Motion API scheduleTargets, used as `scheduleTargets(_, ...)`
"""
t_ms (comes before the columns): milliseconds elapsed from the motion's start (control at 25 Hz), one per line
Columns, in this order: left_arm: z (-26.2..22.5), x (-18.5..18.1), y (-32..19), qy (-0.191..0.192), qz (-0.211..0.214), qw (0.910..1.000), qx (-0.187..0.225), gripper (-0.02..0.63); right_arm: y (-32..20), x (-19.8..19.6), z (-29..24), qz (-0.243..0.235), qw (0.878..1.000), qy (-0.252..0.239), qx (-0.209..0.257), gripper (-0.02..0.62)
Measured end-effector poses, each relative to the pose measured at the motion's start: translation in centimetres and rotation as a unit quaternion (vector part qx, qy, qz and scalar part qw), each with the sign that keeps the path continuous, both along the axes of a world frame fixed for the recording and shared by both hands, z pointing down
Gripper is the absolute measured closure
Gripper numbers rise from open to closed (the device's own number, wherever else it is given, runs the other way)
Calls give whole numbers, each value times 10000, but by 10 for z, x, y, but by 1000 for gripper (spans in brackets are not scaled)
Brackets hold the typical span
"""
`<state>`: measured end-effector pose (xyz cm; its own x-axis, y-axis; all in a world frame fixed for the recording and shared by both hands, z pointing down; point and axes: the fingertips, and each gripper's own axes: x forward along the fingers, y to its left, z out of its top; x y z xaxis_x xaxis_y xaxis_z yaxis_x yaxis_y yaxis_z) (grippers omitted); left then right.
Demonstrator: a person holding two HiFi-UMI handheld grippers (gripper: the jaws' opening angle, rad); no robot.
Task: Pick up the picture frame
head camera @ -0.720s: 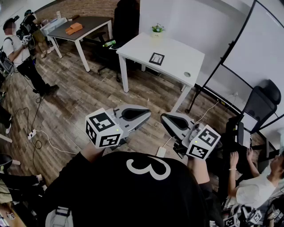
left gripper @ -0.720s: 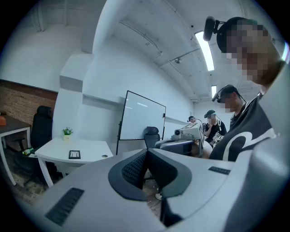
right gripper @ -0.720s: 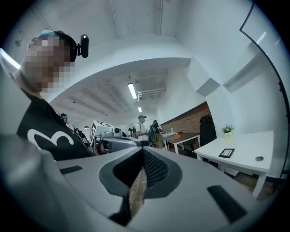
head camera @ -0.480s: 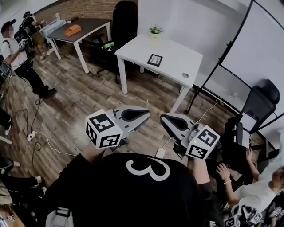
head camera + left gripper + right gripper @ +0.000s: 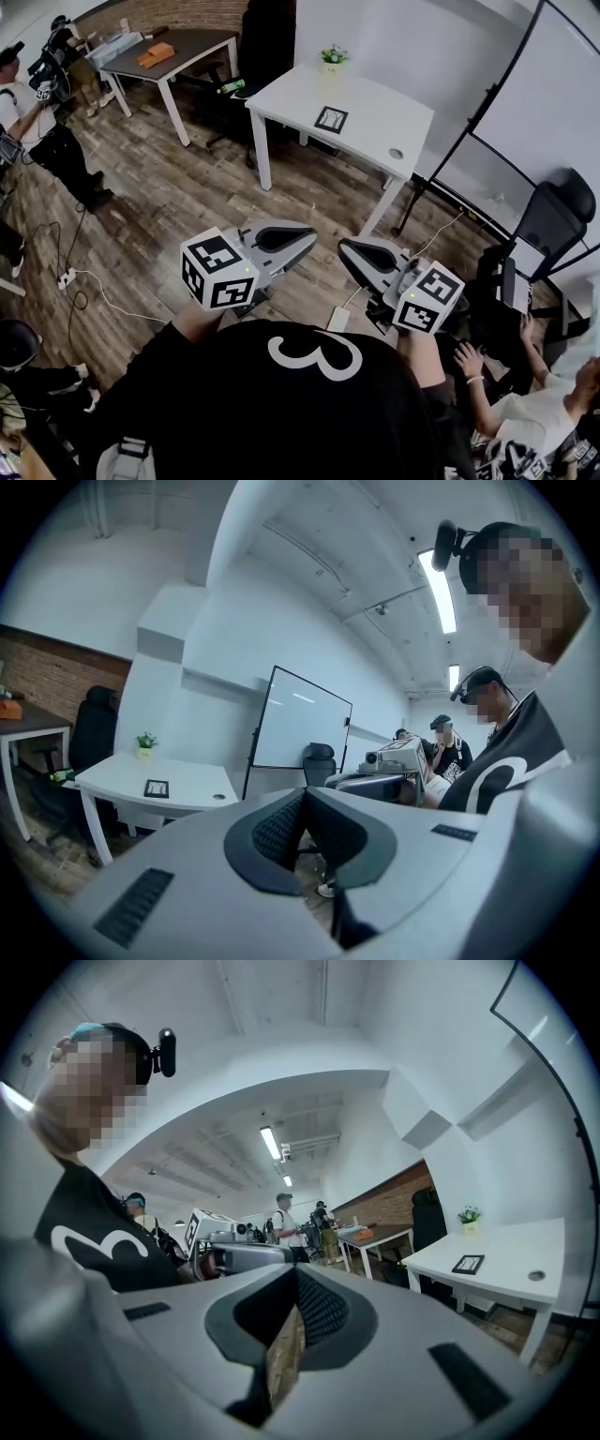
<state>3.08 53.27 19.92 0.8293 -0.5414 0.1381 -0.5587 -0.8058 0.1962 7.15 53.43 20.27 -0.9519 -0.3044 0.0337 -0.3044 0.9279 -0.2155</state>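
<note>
Left claw [image 5: 309,236] clenched on nothing. Well beyond it, picture frame [image 5: 331,119] lying flat on white table [image 5: 394,112], untouched. Right claw [image 5: 345,253] likewise clenched, empty. Hardly anything moved since a moment ago: no approach begun, whole reach likely still to make.

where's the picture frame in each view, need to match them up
Head view: frame lies flat on the white table, upper middle.
Left gripper view: frame left of centre, on the table top.
Right gripper view: frame at the right, on the table top.
Shared landmark: the potted plant at the table's edge near the frame, seen in all three views.
</note>
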Motion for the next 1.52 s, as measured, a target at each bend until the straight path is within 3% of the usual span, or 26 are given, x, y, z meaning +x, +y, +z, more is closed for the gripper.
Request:
scheduleTargets(760, 34, -18, -61, 138, 21, 9991, -409, 591, -63, -16, 42, 44, 9980, 92, -621, 572)
scheduleTargets(1520, 81, -60, -280, 104, 671, 9914, -1117, 591, -273, -60, 87, 773, 9881, 19, -1330, 572)
